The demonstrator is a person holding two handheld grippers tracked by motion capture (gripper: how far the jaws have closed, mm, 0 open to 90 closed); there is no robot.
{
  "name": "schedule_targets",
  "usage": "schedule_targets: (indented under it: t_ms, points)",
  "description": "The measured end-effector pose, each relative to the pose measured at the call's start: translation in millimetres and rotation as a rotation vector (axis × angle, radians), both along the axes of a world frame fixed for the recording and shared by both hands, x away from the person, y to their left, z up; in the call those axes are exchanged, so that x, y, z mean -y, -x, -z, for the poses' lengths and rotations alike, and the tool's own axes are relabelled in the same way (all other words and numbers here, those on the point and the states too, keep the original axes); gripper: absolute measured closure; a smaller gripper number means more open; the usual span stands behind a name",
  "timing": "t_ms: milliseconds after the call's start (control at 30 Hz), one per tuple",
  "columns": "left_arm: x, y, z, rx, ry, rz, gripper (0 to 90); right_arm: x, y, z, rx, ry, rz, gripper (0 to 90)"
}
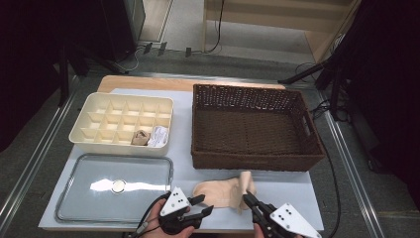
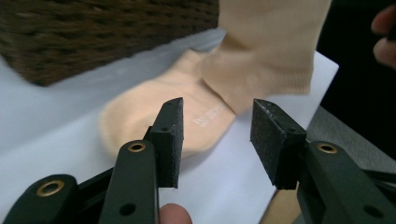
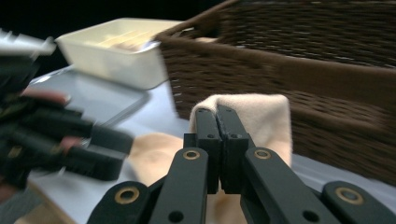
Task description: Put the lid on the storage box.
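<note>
A beige sock [image 1: 220, 193] lies on the white table cover near the front edge, just in front of the wicker basket. My right gripper [image 1: 246, 199] is shut on the sock's cuff, which stands lifted above the table; in the right gripper view the cloth [image 3: 261, 116] folds over the closed jaws [image 3: 217, 116]. My left gripper [image 1: 205, 205] is open at the sock's toe end. In the left gripper view its pads [image 2: 217, 140] stand apart with nothing pressed between them, and the sock's foot [image 2: 154, 107] lies flat just beyond.
A brown wicker basket [image 1: 252, 161] stands empty at the back right. A cream divided organizer [image 1: 79, 131] at the back left holds a rolled brown item [image 1: 141, 137] and a white one [image 1: 158, 136]. A flat metal tray [image 1: 99, 198] lies at the front left.
</note>
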State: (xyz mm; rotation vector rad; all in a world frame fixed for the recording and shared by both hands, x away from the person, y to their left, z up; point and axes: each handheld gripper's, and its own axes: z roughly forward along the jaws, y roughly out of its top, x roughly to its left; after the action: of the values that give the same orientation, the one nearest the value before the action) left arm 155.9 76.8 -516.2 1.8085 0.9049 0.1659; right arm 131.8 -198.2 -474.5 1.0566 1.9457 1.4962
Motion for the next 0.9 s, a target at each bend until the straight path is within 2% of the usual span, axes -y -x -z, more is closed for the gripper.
schedule_targets:
  t_ms: [100,167,233,267,333,400,467,567,700,733,800,900]
  points:
    - [-14.7,-2.8,-2.9,0.0,0.016,-0.026,55.4,-20.2,-5.8,4.4,-0.013,-0.003,-0.092,89.4]
    - [-24.2,-4.3,-3.8,0.0,0.02,-0.05,55.3,-31.2,-11.3,7.9,-0.039,-0.031,-0.143,89.3]
    - [-34.2,-5.8,-3.9,0.0,0.013,-0.075,55.2,-41.5,-20.4,13.7,-0.076,-0.05,-0.223,87.0]
    - [-38.6,-6.5,-3.6,-0.003,0.013,-0.088,55.2,-46.4,-25.3,17.8,-0.087,-0.032,-0.242,85.4]
    - [-45.8,-7.8,-2.8,-0.009,0.015,-0.107,55.2,-52.2,-33.9,26.1,-0.091,0.021,-0.196,80.2]
    - [-49.7,-8.3,-2.3,-0.013,0.017,-0.12,55.3,-51.0,-40.6,32.0,-0.081,0.076,-0.109,75.7]
    - [-50.5,-8.4,-1.9,-0.016,0.019,-0.122,55.3,-44.7,-44.2,35.1,-0.066,0.105,-0.043,72.5]
    - [-47.8,-8.9,-1.0,-0.02,0.019,-0.114,55.1,-31.9,-45.0,39.0,-0.053,0.144,0.029,68.1]
    - [-41.1,-9.3,-0.2,-0.022,0.008,-0.099,55.1,-9.4,-47.7,47.7,-0.102,0.189,0.125,67.1]
    - [-39.5,-9.5,0.0,-0.023,0.011,-0.097,55.1,-2.6,-48.1,49.3,-0.114,0.181,0.147,67.1]
    - [-36.9,-10.2,0.4,-0.024,0.01,-0.093,55.1,9.1,-46.2,50.0,-0.133,0.132,0.166,67.1]
    - [-33.2,-13.3,2.8,-0.025,0.005,-0.088,55.3,15.6,-35.1,47.8,-0.13,0.077,0.137,68.5]
